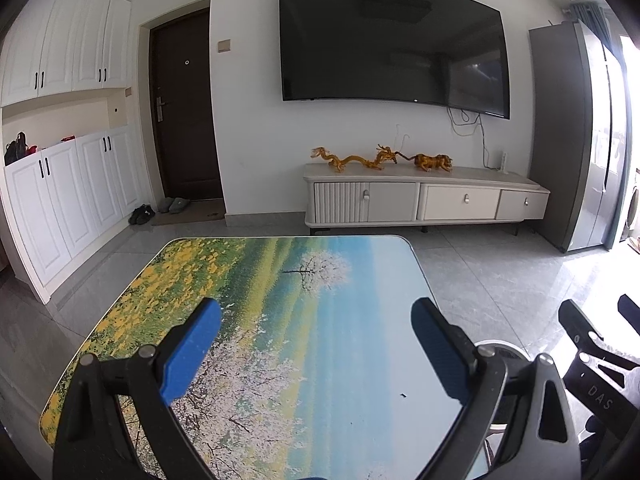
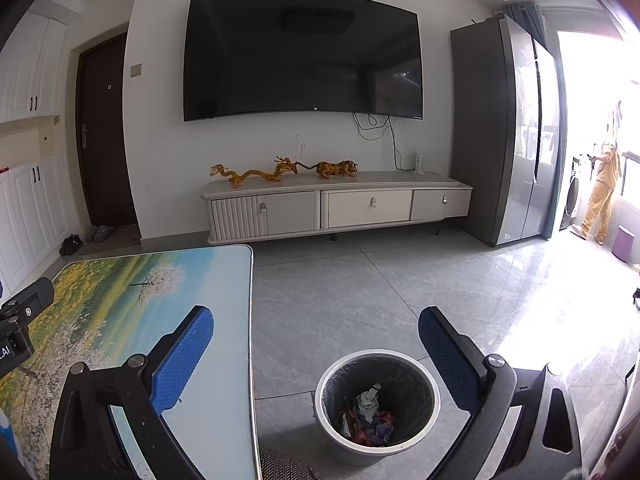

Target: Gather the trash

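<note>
Above the painted tabletop (image 1: 280,320), the left hand-held gripper (image 1: 316,344) hangs with its blue pads (image 1: 192,344) spread wide and nothing between them. It points across the landscape print toward the far edge, a posture that suits scanning the surface more than seizing anything. The print below it looks bare of litter; only a tiny dark speck (image 1: 402,395) sits near the right pad, too small to identify.

To its right, the right hand-held gripper (image 2: 316,356) is also wide apart and carries nothing. It hovers past the tabletop's long edge, over the floor, so that the bin (image 2: 376,400) falls almost directly between its fingers (image 2: 448,364). That position makes sense as a drop point: anything let go here would fall into the open mouth.

The bin stands on the grey floor tiles (image 2: 360,300), just beside the tabletop's edge, lined with a dark bag. The trash (image 2: 370,416) lies in its bottom: a crumpled pale scrap on top of red and blue wrappers. Keeping the bin tight against the table keeps the carry from surface to mouth brief.

With the trash in the bin and no litter visible on the surface, the collecting appears finished or close to it, though the near part of the surface is hidden behind the gripper bodies.

Farther out stand a TV cabinet (image 2: 336,208) and a wall-mounted screen (image 2: 300,56).
</note>
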The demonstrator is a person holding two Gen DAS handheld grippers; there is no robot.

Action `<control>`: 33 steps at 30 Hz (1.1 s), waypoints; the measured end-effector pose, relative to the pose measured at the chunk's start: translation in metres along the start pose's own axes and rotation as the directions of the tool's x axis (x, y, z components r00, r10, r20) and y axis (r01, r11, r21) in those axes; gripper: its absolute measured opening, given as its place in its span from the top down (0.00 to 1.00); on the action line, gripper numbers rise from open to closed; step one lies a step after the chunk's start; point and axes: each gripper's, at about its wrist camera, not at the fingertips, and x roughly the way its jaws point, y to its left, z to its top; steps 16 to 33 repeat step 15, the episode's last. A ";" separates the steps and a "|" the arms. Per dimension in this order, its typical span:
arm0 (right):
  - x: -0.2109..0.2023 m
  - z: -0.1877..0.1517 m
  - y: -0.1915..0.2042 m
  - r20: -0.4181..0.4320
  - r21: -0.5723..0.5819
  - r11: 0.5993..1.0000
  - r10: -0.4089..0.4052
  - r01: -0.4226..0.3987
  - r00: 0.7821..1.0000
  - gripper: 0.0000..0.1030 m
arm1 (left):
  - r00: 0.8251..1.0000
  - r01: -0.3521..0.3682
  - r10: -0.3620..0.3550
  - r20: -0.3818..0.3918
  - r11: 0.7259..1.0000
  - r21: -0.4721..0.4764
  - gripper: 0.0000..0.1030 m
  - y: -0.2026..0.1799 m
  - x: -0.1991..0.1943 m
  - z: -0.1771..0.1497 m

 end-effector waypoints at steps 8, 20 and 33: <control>0.001 -0.001 0.001 -0.002 0.003 1.000 -0.001 0.001 1.000 0.00 | 1.000 0.002 -0.002 -0.004 1.000 0.000 0.07 -0.001 0.002 -0.001; 0.001 -0.001 0.000 -0.002 0.003 1.000 -0.001 0.001 1.000 0.00 | 1.000 0.005 -0.005 -0.016 1.000 -0.001 0.07 0.000 0.004 -0.004; 0.001 -0.001 0.000 -0.002 0.003 1.000 -0.001 0.001 1.000 0.00 | 1.000 0.005 -0.005 -0.016 1.000 -0.001 0.07 0.000 0.004 -0.004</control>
